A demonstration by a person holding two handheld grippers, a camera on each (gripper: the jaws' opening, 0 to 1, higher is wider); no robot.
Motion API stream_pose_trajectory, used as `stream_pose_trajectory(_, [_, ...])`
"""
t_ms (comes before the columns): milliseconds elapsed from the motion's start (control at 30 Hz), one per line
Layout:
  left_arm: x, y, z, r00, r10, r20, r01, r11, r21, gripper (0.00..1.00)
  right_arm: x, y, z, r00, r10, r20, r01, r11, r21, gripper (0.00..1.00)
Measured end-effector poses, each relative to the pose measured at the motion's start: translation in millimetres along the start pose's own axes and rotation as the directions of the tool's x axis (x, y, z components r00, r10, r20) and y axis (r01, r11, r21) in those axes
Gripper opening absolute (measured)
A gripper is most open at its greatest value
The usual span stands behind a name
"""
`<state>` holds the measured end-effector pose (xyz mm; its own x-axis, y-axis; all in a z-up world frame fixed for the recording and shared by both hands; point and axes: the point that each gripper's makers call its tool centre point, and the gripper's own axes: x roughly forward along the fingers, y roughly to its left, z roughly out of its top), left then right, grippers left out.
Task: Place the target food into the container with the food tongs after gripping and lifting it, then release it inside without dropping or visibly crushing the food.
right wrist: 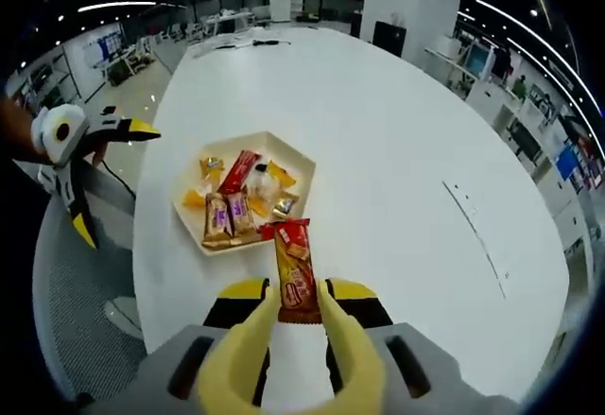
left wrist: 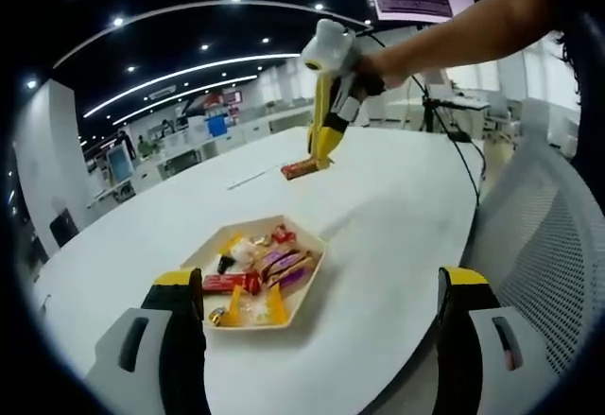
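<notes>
One step of the task looks finished and two remain, judging from how things lie. At the left, the left gripper (right wrist: 80,174) hangs beside the worktop (left wrist: 397,207) with its jaws spread wide and nothing between them; it plays no part yet. Further along, the hexagonal tray (right wrist: 301,164) sits on the worktop already holding a heap of wrapped snacks (left wrist: 260,273), with some bare floor left along its far side. To the right of that, the right gripper (right wrist: 295,325), fitted with yellow tong blades, has its jaws closed on a red-and-orange snack bar (right wrist: 295,278). In the left gripper view the bar appears to hang just clear of the worktop, well apart from the tray. Grip and lift therefore seem done; carrying over the tray and a gentle release inside remain.
</notes>
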<state>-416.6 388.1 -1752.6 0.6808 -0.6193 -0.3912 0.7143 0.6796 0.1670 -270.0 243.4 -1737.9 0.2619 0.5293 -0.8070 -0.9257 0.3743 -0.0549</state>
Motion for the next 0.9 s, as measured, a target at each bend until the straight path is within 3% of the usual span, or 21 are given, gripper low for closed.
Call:
stream_pose_trajectory(600, [0, -0.2, -0.4, 1.000, 0.001, -0.002, -0.001, 1.000, 0.008, 0.99, 20, 15, 51.0, 0.999, 0.032, 0.024, -0.031, 0.999, -0.028, 0.22])
stream_pose_trajectory(900, [0, -1.1, -0.3, 1.000, -0.001, -0.005, 0.001, 1.000, 0.015, 0.99, 37, 24, 88.5, 0.998, 0.047, 0.041, -0.045, 0.998, -0.049, 0.22])
